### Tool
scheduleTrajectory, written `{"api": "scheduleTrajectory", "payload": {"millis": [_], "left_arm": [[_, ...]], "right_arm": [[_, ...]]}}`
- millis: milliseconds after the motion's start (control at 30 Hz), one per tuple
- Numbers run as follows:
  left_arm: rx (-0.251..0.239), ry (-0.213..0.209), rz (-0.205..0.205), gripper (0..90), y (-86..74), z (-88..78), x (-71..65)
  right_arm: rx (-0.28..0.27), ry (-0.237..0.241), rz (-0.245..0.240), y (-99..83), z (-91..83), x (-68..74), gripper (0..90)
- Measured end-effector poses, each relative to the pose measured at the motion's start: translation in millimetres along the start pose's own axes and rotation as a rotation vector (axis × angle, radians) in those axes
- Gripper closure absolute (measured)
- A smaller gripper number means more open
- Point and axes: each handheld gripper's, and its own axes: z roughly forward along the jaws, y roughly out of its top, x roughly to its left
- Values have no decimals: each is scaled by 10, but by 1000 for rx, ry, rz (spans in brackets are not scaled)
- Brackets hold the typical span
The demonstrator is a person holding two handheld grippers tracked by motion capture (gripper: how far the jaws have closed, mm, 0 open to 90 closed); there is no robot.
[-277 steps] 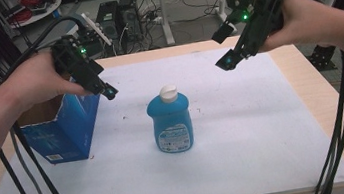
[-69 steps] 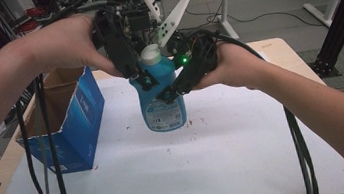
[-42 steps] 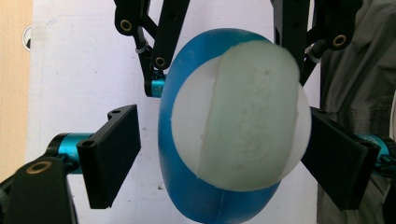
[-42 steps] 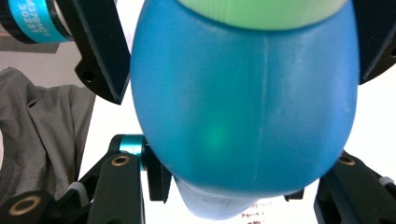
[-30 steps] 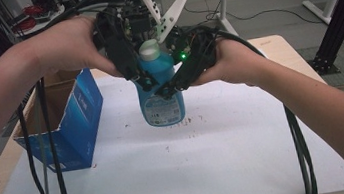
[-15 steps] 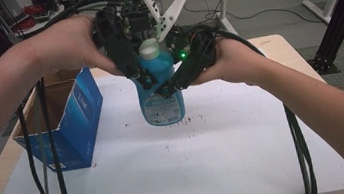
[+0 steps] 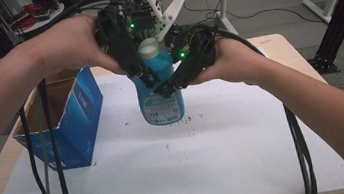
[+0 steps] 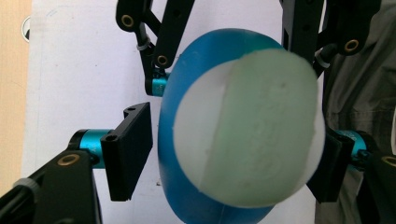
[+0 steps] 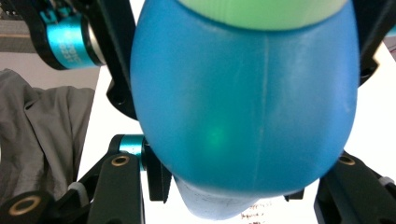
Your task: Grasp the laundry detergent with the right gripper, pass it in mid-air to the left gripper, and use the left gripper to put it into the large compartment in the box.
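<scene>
Tabletop [image 7: 250,167], covered by a white sheet with a few dark specks, spreads below both forearms in the high view. At its left edge stands an open blue cardboard box [image 7: 80,121], well apart from the hands. Above the middle of the sheet a blue bottle [image 7: 160,101] with a pale green cap [image 7: 148,48] hangs upright, its base lifted clear of the surface. The right gripper [image 7: 171,84] comes in from the right and pinches the bottle's body about halfway up; in the right gripper view its black jaws sit tight against either flank of the blue plastic. The left gripper [image 8: 229,163] reaches down from above at the bottle's top. Its jaws have just been closing, with the cap and shoulder of the bottle between them. In the left gripper view the right-hand pad looks to be against the cap's side, while the left-hand pad stands just beside the blue shoulder with a thin gap, so that gripper is not yet clamped.
</scene>
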Motion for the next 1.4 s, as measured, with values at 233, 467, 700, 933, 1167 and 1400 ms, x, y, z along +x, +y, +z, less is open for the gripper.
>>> {"api": "scheduleTrajectory", "payload": {"millis": [233,467,700,933,1167,1400], "left_arm": [[10,2,5,284,9,32,-5],[-5,0,-16,307,13,55,-29],[-1,-1,-13,326,11,52,-31],[-13,-10,-21,368,2,56,-45],[15,-6,18,371,-5,33,-18],[8,-22,19,376,-8,40,-21]], "right_arm": [[0,7,-5,4,9,0,473],[-3,4,-9,6,2,8,473],[4,-3,-9,4,5,12,473],[3,-6,-46,-8,15,-16,471],[4,0,-13,-2,21,-2,468],[6,19,-2,-2,39,2,451]]}}
